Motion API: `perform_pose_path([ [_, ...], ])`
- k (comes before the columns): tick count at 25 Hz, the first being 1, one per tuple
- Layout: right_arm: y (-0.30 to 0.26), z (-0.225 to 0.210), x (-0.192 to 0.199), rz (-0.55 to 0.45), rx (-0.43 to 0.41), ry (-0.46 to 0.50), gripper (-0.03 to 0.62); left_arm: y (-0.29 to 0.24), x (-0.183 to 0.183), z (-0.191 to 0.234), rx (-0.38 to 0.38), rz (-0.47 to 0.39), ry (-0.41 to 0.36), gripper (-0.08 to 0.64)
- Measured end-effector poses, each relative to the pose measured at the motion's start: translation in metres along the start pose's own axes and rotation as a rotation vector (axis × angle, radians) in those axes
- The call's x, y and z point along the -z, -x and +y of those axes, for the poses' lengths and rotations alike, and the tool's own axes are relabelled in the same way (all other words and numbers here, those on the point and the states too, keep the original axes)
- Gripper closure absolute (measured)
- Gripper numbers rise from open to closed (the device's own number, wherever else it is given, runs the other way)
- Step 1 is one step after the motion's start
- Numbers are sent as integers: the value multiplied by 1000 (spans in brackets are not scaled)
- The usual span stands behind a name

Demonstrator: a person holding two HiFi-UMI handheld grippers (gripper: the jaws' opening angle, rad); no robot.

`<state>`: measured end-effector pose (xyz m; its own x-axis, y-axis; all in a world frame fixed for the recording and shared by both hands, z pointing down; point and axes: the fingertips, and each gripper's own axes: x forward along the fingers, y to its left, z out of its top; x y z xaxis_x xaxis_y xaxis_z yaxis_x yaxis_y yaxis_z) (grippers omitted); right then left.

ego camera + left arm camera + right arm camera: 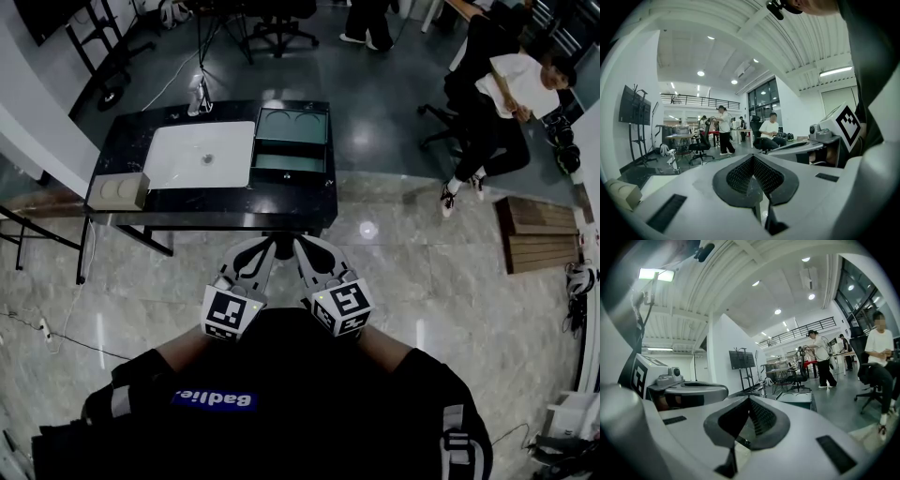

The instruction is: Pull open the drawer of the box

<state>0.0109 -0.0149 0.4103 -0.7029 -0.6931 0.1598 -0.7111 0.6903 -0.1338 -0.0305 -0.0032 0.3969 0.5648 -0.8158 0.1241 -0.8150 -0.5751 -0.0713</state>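
Approach | left gripper and right gripper are pressed together, empty | box is seen at 12 o'clock; jaws should be spread before its drawer is gripped squarely.

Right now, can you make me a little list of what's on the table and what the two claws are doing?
table: dark table, in front of the person
green box: on the table's right part; can't tell if its drawer is out
white basin: just left of the green box
beige box: at the table's front left corner
left claw: shut, nothing in it, short of the table
right claw: shut, nothing in it, beside the left claw
seated person: on a chair, far right
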Motion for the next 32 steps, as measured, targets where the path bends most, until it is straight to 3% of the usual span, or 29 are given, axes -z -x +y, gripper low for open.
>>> perform_pose_path([
  [4, 5, -3, 2, -12, -3, -22, 592, -2, 3, -4, -1, 6, 5, 560],
  [10, 19, -6, -21, -147, 4, 34, 592, -9, 6, -8, -16, 30, 37, 560],
  [15, 17, -26, 6, -77, 12, -14, 592, -20, 22, -16, -26, 92, 43, 560],
  [21, 15, -45, 19, -35, -17, -59, 592, -29, 31, -11, -108, 136, 73, 560],
  [27, 10, -58, 31, 1, -57, -61, 592, -33, 38, -13, -175, 160, 92, 560],
  [32, 1, -76, 46, 74, -43, -68, 592, -41, 40, 4, -214, 157, 109, 560],
])
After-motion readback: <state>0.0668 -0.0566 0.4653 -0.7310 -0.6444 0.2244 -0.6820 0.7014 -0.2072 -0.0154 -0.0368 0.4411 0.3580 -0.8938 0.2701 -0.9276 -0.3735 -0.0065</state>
